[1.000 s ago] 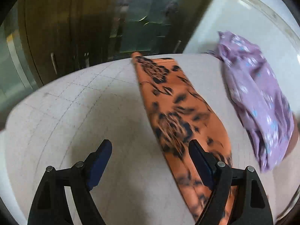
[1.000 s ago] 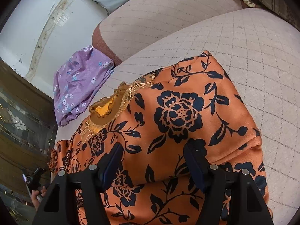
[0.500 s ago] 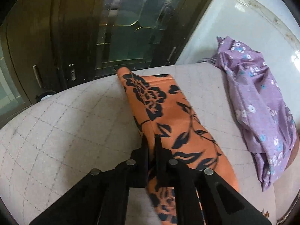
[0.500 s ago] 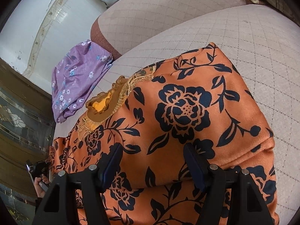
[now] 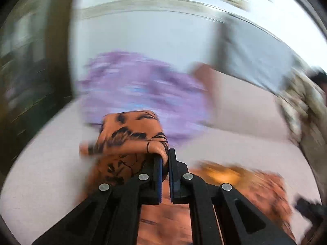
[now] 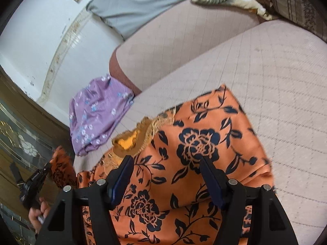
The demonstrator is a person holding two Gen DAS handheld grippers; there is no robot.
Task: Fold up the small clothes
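The left claw (image 5: 165,163) is pinched nearly closed on a bunched end of the orange cloth (image 6: 196,163), lifted off the sofa (image 6: 276,81); its view is badly blurred. The right claw (image 6: 169,179) hangs wide open just above the cloth, gripping nothing. The cloth, orange with black flowers, lies on the sofa seat with its long axis running from the near left, where the raised end is, toward the far right; a gold-trimmed neckline (image 6: 130,140) shows on its left side. A purple cloth (image 6: 96,114) lies crumpled at the seat's far left edge, just beside the orange one.
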